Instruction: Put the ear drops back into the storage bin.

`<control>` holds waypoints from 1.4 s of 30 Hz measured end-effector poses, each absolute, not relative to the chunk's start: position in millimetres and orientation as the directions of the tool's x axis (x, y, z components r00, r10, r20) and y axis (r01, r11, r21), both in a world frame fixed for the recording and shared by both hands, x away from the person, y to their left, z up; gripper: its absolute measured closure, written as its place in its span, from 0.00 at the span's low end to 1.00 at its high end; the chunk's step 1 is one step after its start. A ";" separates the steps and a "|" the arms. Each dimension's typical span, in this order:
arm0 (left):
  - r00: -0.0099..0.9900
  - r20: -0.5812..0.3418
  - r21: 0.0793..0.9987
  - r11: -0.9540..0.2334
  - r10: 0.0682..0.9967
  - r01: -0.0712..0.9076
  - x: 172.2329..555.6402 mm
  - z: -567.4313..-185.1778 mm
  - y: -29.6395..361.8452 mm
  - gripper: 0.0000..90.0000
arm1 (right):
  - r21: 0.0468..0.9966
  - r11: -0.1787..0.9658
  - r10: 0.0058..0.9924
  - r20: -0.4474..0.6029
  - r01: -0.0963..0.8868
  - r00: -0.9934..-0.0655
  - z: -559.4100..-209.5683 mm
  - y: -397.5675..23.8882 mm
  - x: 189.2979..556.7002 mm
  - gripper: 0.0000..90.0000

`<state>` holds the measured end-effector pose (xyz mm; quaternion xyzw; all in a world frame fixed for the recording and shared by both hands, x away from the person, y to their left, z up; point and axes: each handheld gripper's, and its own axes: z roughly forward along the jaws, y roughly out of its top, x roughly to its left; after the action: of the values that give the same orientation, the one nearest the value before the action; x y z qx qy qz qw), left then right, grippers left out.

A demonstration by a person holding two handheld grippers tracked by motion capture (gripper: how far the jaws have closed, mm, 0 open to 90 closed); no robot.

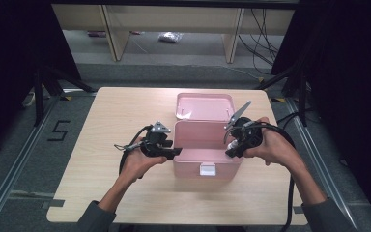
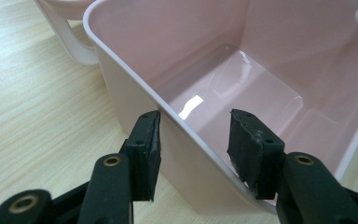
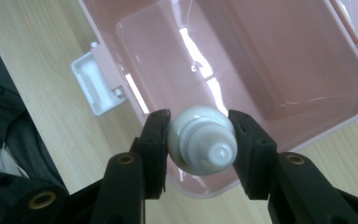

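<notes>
On the pale wooden table (image 1: 101, 188), a pink plastic box (image 1: 205, 166) with lid thrown back (image 1: 204, 106) and a white latch (image 1: 207, 169) on the near wall.

At the left: left gripper (image 1: 174, 152) in the left hand (image 1: 142, 162), jaws about half open, astride the box's left wall at the rim (image 2: 168, 116): one black pad (image 2: 145, 149) outside, just beside the wall, the other (image 2: 251, 144) inside over the bare, glossy floor. Not pressing the wall, as far as the left gripper view tells. Plenty of free tabletop to the left of the box.

At the right: right gripper (image 1: 232, 147) in the right hand (image 1: 270, 145), clamped on a white ridged screw cap (image 3: 204, 142) of a silvery tube (image 1: 236, 115), the tube's flat tail slanting up and away. Cap between the pads, above the box's rim at its right end. Box interior bare beneath, open room inside and a strip of table to the right.
</notes>
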<state>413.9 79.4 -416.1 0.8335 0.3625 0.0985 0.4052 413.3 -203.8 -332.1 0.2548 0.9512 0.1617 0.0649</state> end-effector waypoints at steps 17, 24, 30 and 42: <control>0.720 -0.141 0.748 -0.403 0.680 0.527 414.5 -416.6 79.8 0.59 | 0.299 0.822 0.510 -0.010 0.484 -0.860 -357.5 -193.1 437.3 0.67; 0.720 -0.142 0.748 -0.402 0.680 0.527 414.5 -416.7 79.8 0.59 | 0.280 0.822 0.516 0.000 0.496 -0.856 -369.0 -191.0 441.6 0.67; 0.720 -0.140 0.748 -0.404 0.680 0.527 414.4 -416.6 79.7 0.59 | 0.272 0.821 0.520 0.009 0.503 -0.854 -375.9 -189.4 445.1 0.67; 0.720 -0.140 0.747 -0.405 0.679 0.527 414.5 -416.6 79.7 0.59 | 0.258 0.831 0.508 0.013 0.494 -0.861 -388.4 -185.7 447.9 0.67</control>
<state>414.5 79.7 -416.6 0.8329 0.3620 0.0933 0.4080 447.9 -185.7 -388.4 0.2618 0.9563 0.1273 0.0278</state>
